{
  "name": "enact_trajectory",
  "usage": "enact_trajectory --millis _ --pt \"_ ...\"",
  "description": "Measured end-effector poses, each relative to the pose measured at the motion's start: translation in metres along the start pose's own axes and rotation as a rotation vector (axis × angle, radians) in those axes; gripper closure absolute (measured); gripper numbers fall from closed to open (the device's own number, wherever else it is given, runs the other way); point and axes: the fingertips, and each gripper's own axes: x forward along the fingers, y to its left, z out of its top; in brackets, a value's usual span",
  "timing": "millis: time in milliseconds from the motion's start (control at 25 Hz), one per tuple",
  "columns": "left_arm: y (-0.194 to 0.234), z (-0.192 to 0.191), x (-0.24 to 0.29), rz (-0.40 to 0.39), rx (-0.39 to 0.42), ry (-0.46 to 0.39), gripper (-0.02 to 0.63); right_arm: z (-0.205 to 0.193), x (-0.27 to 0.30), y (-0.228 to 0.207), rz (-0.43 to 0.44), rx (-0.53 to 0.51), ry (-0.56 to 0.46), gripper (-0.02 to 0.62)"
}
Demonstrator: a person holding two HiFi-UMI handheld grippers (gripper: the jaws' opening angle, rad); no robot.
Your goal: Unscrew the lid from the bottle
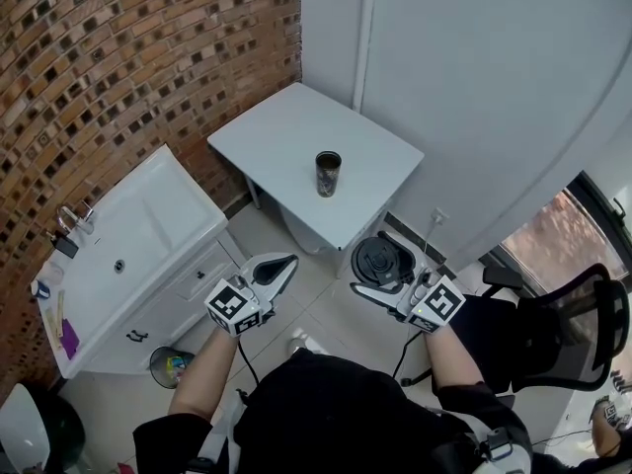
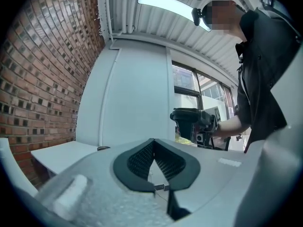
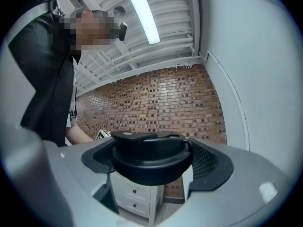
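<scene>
1. We see the bottle (image 1: 328, 174) standing upright, its top open, near the middle of the white table (image 1: 276, 131).
2. Our right gripper (image 1: 374, 262) hovers just off the table's near edge. Its jaws are spread wide and clamp the black lid (image 3: 152, 156) between their pads.
3. The lid is well apart from the bottle and is not touching the table.
4. Our left gripper (image 1: 281, 267) also hovers off the table's near edge. Its jaws are pressed together with nothing between them.
5. A white sink cabinet (image 1: 138, 255) stands left of the table, against the brick wall (image 1: 118, 57).
</scene>
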Motion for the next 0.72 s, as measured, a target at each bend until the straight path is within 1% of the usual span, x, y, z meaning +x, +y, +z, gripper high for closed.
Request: enact_trajectory --millis 120,360,600,720 --pt "0.0 -0.002 -0.002 -0.006 -0.002 0.003 0.604 -0.001 0.003 0.0 0.0 0.002 0.003 0.13" --pt "0.005 -0.004 -0.005 -0.01 -0.047 -0.021 0.603 -0.004 0.008 0.003 0.007 0.007 0.0 0.13" --pt "0.003 -0.007 -0.004 -0.02 -0.054 0.007 0.603 -0.008 0.011 0.0 0.001 0.023 0.008 0.13" --pt "0.004 -0.011 -0.004 -0.037 -0.069 0.013 0.603 -0.01 0.013 -0.001 0.0 0.031 0.009 0.13"
